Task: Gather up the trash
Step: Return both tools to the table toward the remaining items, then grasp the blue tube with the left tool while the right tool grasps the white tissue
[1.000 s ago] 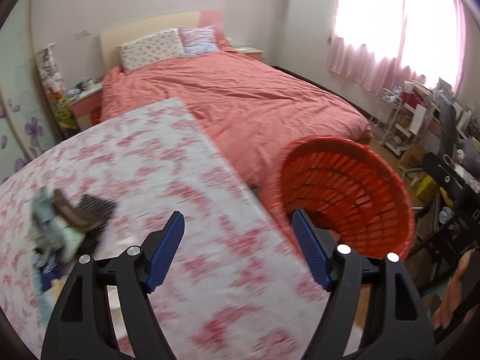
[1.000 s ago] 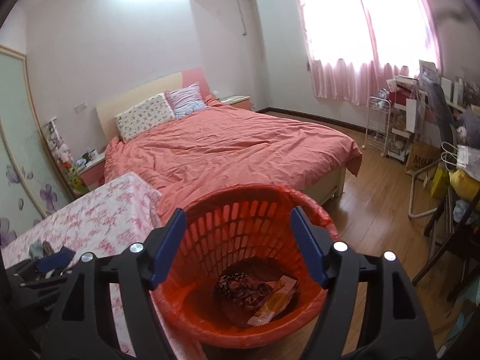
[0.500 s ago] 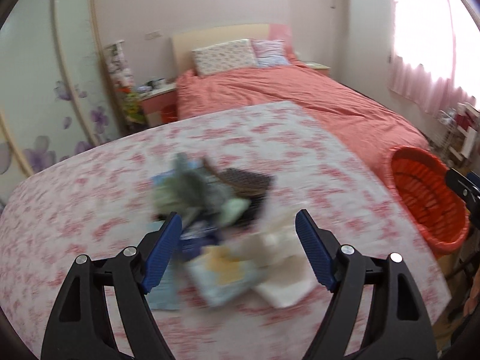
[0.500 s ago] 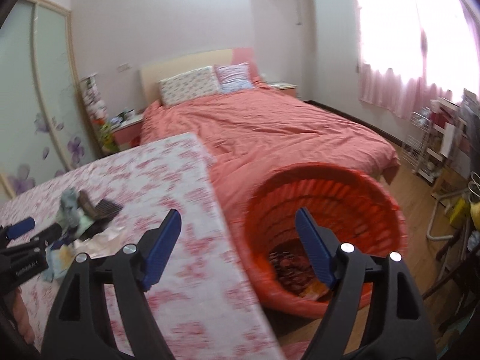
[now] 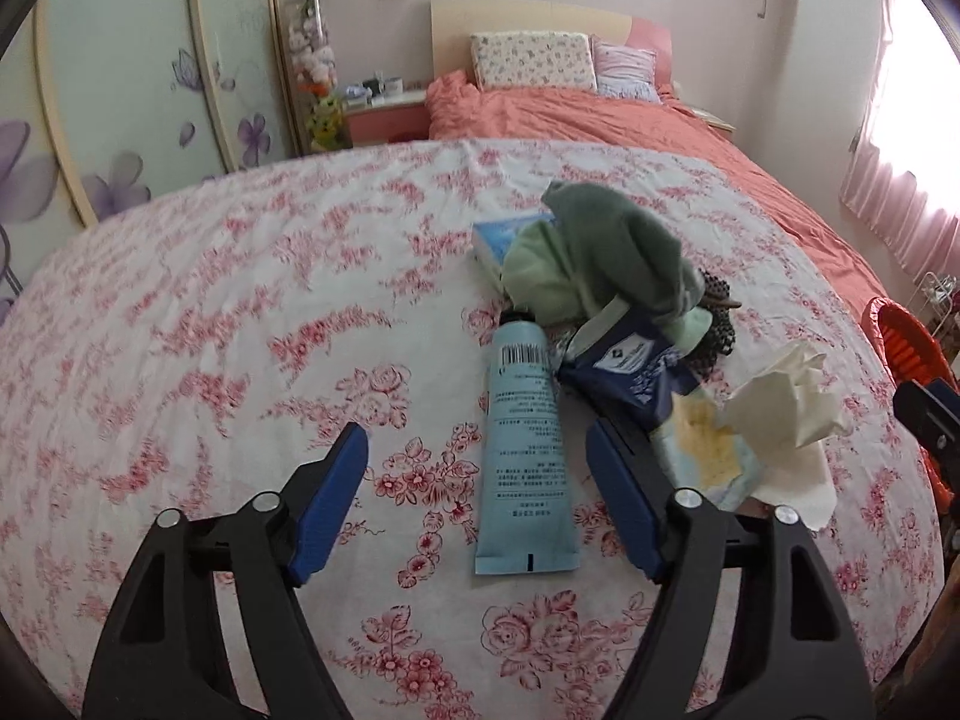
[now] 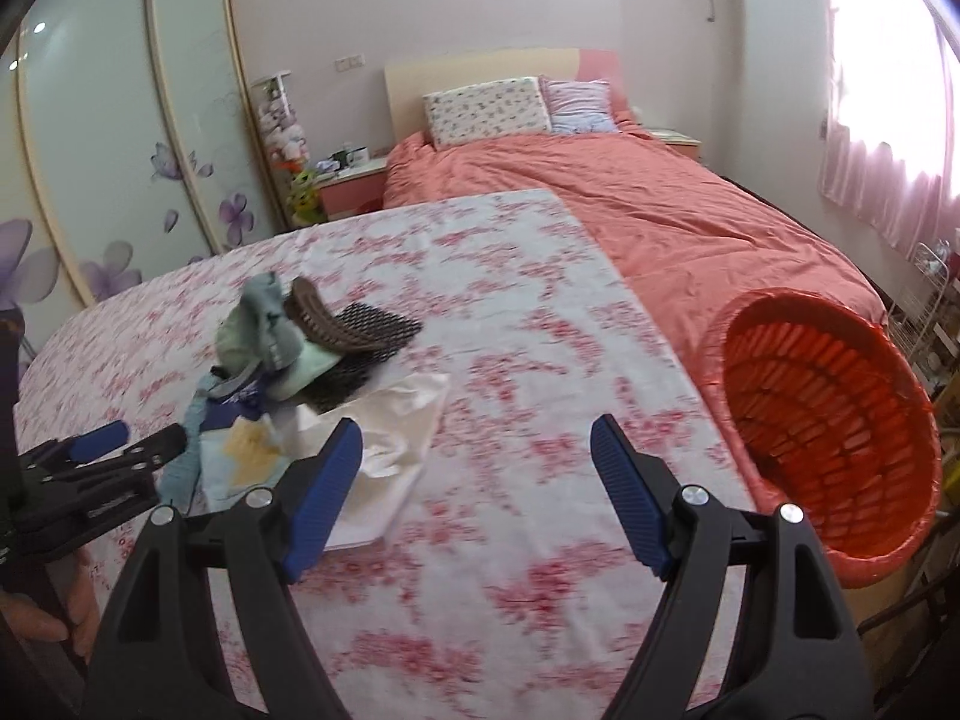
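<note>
A pile of trash lies on the floral tablecloth (image 5: 240, 360): a light blue tube (image 5: 525, 450), a dark blue wrapper (image 5: 630, 372), a crumpled white tissue (image 5: 786, 414), a yellow-stained packet (image 5: 708, 450) and a green cloth (image 5: 600, 258). My left gripper (image 5: 477, 441) hangs over the tube's lower end with its jaws closing. The tube lies in the gap and no pad touches it. My right gripper (image 6: 477, 444) is open and empty over the tablecloth (image 6: 540, 312), just right of the tissue (image 6: 396, 420). The orange basket (image 6: 828, 426) stands off the table's right edge.
A bed with a salmon cover (image 6: 660, 210) lies beyond the table. Glass wardrobe doors (image 6: 120, 150) line the left wall, with a bedside table (image 5: 384, 108) beside them. A black mesh piece (image 6: 366, 330) and a brown brush (image 6: 312, 312) sit in the pile. A wire rack (image 6: 924, 300) stands far right.
Both grippers have swung left, away from the orange basket and over the table. The left one now hangs over the trash pile with the tube between its fingers.
</note>
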{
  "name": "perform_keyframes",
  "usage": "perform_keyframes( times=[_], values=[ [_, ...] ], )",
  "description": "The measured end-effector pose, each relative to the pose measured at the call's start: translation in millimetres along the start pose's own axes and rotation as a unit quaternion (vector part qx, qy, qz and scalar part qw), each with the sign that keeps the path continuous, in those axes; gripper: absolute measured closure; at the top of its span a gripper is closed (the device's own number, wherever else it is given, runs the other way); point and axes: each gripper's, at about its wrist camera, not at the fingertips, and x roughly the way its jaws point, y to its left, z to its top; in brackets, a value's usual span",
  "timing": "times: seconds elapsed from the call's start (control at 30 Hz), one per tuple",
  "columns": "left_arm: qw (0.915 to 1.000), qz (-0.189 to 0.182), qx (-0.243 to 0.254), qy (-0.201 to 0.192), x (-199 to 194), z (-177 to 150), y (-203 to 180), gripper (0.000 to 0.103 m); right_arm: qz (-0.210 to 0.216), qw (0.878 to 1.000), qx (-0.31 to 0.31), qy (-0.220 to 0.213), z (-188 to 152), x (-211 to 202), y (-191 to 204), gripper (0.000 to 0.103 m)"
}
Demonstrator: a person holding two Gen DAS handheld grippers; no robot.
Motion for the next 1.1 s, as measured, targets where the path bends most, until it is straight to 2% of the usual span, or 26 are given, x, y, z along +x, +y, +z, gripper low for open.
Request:
perform_keyframes(
  times=[0.17, 0.33, 0.4, 0.5, 0.7, 0.97, 1.0, 1.03, 1.1],
  values=[
    [0.9998, -0.015, 0.000, 0.017, 13.7, 0.5, -3.4, 0.041, -0.001, 1.000, -0.003, 0.012, -2.8, 7.6, 7.3, 0.026],
    [0.9998, 0.002, 0.002, 0.021, 26.2, 5.1, -6.7, 0.054, 0.001, 1.000, 0.001, 0.021, -4.3, 14.2, 12.3, 0.026],
    [0.9997, 0.012, -0.004, 0.021, 27.3, 7.6, -2.2, 0.063, 0.004, 1.000, -0.004, 0.024, -4.0, 17.0, 17.3, 0.026],
    [0.9995, 0.018, -0.014, 0.023, 26.8, 9.0, 11.1, 0.064, 0.012, 0.999, -0.012, 0.030, -4.9, 22.2, 27.0, 0.026],
    [0.9970, 0.058, -0.046, 0.025, 25.8, 8.3, 60.8, 0.064, 0.016, 0.999, -0.014, 0.049, -5.8, 41.8, 42.2, 0.026],
    [0.9967, 0.061, -0.050, 0.021, 21.5, 4.6, 72.7, 0.063, 0.020, 0.995, 0.015, 0.092, -1.5, 74.1, 51.8, 0.026],
    [0.9967, 0.060, -0.051, 0.021, 21.5, 4.7, 72.4, 0.063, 0.017, 0.996, 0.011, 0.091, -0.9, 74.2, 53.3, 0.028],
    [0.9967, 0.059, -0.052, 0.021, 21.3, 4.7, 72.9, 0.063, 0.018, 0.996, 0.007, 0.091, -0.1, 74.8, 53.5, 0.037],
    [0.9968, 0.056, -0.054, 0.020, 21.9, 5.6, 74.5, 0.063, 0.009, 0.996, 0.007, 0.090, 1.2, 75.7, 50.2, 0.042]
  ],
)
